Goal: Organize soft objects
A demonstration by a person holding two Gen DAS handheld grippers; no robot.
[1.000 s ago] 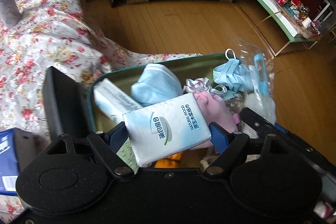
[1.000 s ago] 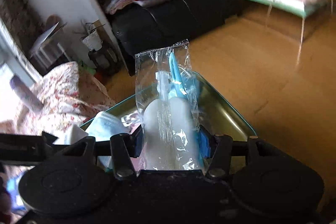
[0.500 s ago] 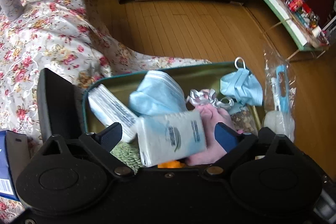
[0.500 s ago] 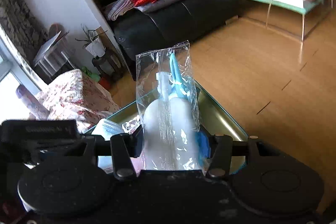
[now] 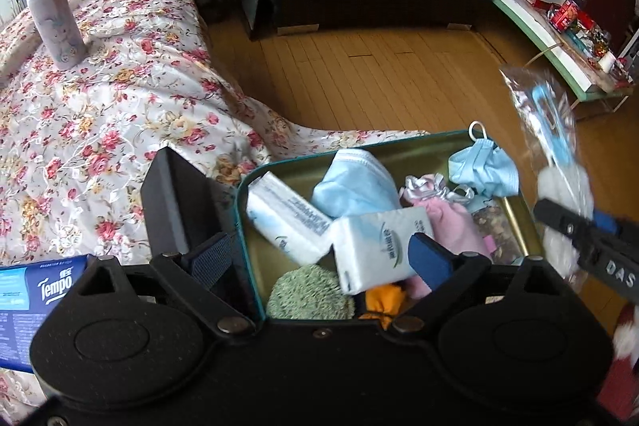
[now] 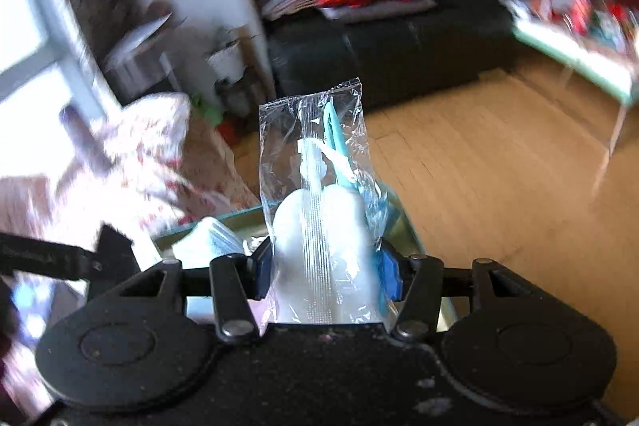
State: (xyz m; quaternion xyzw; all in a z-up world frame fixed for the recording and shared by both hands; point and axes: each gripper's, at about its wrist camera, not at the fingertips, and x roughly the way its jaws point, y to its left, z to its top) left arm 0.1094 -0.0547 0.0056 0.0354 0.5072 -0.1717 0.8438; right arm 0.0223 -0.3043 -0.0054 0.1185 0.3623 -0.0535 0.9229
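1. The right gripper (image 6: 325,276) is clamped on a clear cellophane packet (image 6: 319,186) holding white puffs and a turquoise plastic piece; its blue pads press both sides of the packet's lower half.
2. That packet hangs just past the right rim of the green tin (image 5: 399,142), outside it, not yet lowered in.
3. The left gripper (image 5: 315,252) stands wide apart over the tin's near end, gripping nothing; a tissue pack (image 5: 379,250) lies loose between its fingers, inside the tin, tilted on a pink cloth (image 5: 451,222).
4. Further inside the tin lie a second tissue pack (image 5: 285,222), two blue face masks (image 5: 351,182), a silver ribbon bow (image 5: 429,186) and a green hedgehog-like ball (image 5: 307,292).
5. Judged step: the tissue pack is placed; the packet comes next.
6. The next move likely calls for carrying the packet over the tin's rim to a free spot at its right end, then releasing gently, since the cellophane is slippery.
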